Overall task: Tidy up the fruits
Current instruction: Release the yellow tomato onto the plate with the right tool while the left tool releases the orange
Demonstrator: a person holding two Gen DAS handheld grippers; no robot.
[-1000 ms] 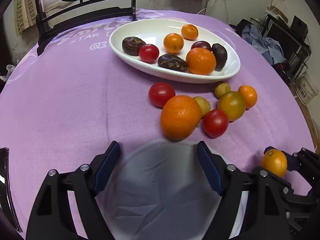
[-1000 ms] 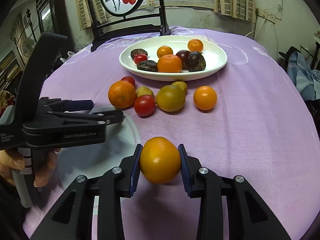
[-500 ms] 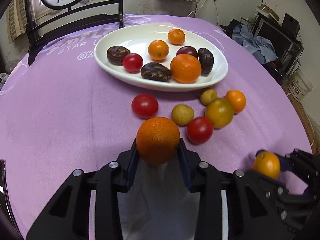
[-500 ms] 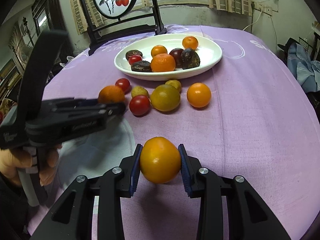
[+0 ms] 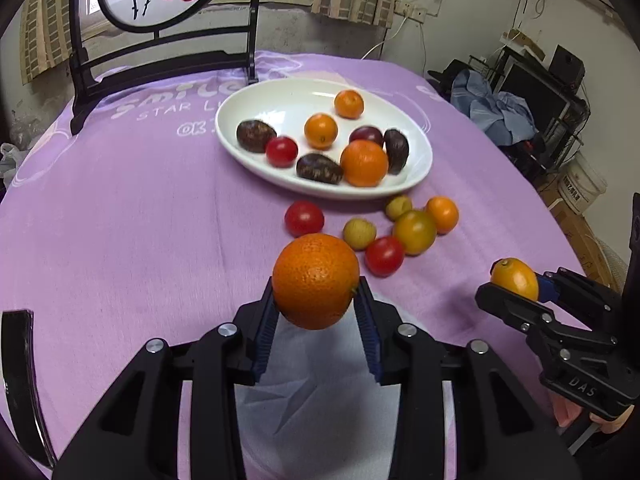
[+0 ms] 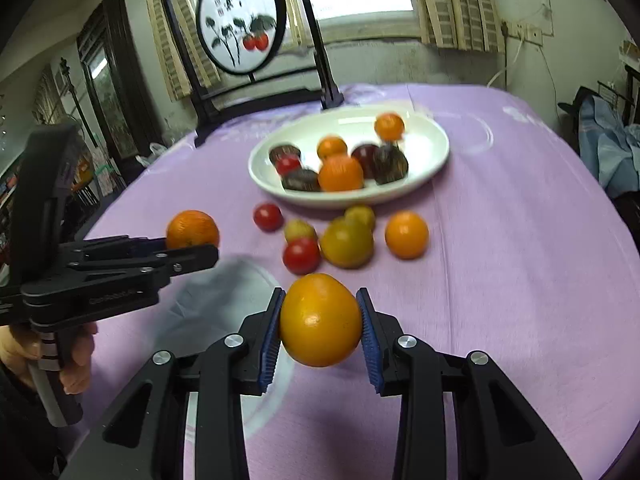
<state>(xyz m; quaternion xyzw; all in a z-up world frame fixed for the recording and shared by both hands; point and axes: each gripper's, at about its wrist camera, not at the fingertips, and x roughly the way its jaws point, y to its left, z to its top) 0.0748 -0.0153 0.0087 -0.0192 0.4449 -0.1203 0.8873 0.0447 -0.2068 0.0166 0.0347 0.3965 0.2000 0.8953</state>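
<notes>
The orange (image 5: pixel 316 280), round with a rough pitted skin, is held between the blue pads of the left gripper (image 5: pixel 316 312) and hangs above the tabletop (image 5: pixel 120 240), near the loose fruits. The right gripper (image 6: pixel 320 328) holds a smoother yellow-orange fruit (image 6: pixel 320 320) in the same way, its fingers closed on both sides of it. Both grippers point forward and downward toward the white plate (image 5: pixel 420 160); in the right view a hand (image 6: pixel 24 356) grips the handle of the left gripper. On the right gripper's side the letters "DAS" can be read; the writing on the left gripper is too blurred. The purple cloth shows "STAR" and "OK", partly hidden by the plate. The plate carries three small oranges, one red tomato (image 5: pixel 282 151) and dark fruits. In front of the plate, on the cloth, lie two red tomatoes, two small yellow fruits, one green-yellow fruit (image 5: pixel 414 231) and one small orange (image 5: pixel 442 214), close together.
</notes>
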